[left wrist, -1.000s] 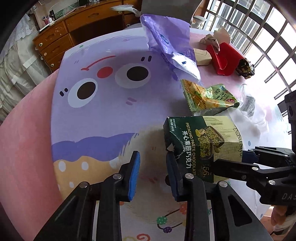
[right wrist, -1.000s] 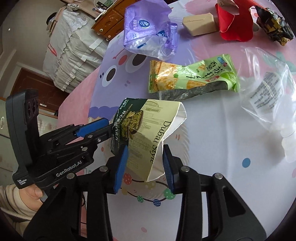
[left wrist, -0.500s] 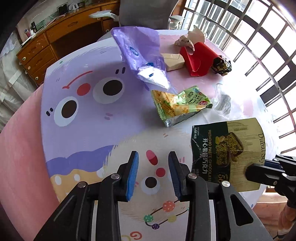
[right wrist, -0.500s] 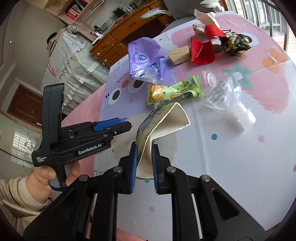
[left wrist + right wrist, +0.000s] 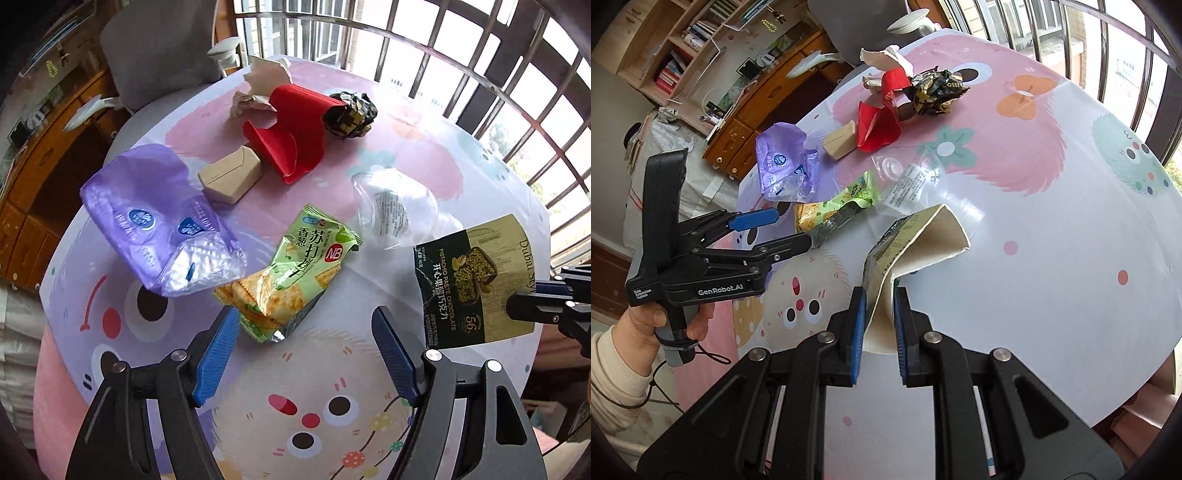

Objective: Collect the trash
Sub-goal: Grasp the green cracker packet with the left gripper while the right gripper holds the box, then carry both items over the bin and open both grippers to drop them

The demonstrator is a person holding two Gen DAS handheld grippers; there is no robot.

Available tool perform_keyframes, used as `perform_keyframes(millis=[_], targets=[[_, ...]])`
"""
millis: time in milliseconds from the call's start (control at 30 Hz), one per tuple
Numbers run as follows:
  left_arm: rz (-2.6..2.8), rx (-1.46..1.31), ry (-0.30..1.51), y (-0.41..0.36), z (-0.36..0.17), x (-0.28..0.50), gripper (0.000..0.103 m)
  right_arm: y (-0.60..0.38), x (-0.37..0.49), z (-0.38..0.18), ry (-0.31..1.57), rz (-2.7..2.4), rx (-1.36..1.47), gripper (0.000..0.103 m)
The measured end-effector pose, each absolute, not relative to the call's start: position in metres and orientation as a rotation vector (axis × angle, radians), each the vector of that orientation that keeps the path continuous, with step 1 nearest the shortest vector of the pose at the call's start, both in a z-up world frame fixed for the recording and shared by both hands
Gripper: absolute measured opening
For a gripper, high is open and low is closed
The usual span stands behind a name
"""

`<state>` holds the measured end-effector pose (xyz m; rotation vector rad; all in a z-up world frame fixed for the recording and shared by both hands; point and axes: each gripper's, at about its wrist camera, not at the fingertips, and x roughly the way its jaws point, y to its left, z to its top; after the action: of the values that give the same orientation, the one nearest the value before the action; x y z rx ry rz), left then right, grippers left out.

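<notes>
My right gripper (image 5: 878,314) is shut on a flattened dark-green and cream pistachio chocolate box (image 5: 923,236) and holds it tilted above the table. In the left wrist view that box (image 5: 469,280) hangs at the right with the right gripper (image 5: 532,295) clamped on its edge. My left gripper (image 5: 303,325) is open wide with nothing in it. Its blue pads stand on either side of the near end of a green cracker packet (image 5: 295,273), which lies on the cartoon tablecloth (image 5: 332,387). The right wrist view shows the left gripper (image 5: 790,229) beside the same packet (image 5: 846,199).
More litter lies beyond: a purple plastic bag (image 5: 155,221), a clear plastic bag (image 5: 391,210), a tan box (image 5: 231,179), a red carton (image 5: 291,136), a crumpled dark foil wrapper (image 5: 351,114) and crumpled paper (image 5: 266,77). Window bars (image 5: 480,74) run behind; a grey chair (image 5: 159,55) stands at the far left.
My left gripper opened wide and moved forward up to the green packet. The right gripper closed tighter on the chocolate box and carried it up and to the right.
</notes>
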<state>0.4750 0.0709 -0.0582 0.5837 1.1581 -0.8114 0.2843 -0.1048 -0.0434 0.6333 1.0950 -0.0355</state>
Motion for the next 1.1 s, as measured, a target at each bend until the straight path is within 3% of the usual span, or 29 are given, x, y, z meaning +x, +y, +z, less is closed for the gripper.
perform_keyframes(millis=[267,367,433,533,767,1100], targets=[[-0.797,0.736,1.166,0.041,-0.098,0.494,0.074,-0.102,0.277,-0.043,1.080,-0.050,0.664,0.012],[-0.776,0.733,1.202,0.040,-0.111,0.501,0.059,-0.103,0.273,-0.045,1.083,-0.052,0.672,0.012],[-0.779,0.669,1.242,0.042,-0.111,0.506,0.039,-0.104,0.270,-0.046,1.085,-0.050,0.678,0.012],[-0.745,0.619,1.274,0.048,-0.110,0.509,0.026,-0.106,0.266,-0.046,1.090,-0.043,0.682,0.012],[-0.675,0.462,1.305,0.081,-0.087,0.476,0.021,-0.104,0.262,-0.039,1.118,0.026,0.640,0.012],[-0.538,0.220,1.265,0.114,-0.030,0.353,0.021,-0.105,0.226,-0.007,1.134,0.254,0.461,0.012]])
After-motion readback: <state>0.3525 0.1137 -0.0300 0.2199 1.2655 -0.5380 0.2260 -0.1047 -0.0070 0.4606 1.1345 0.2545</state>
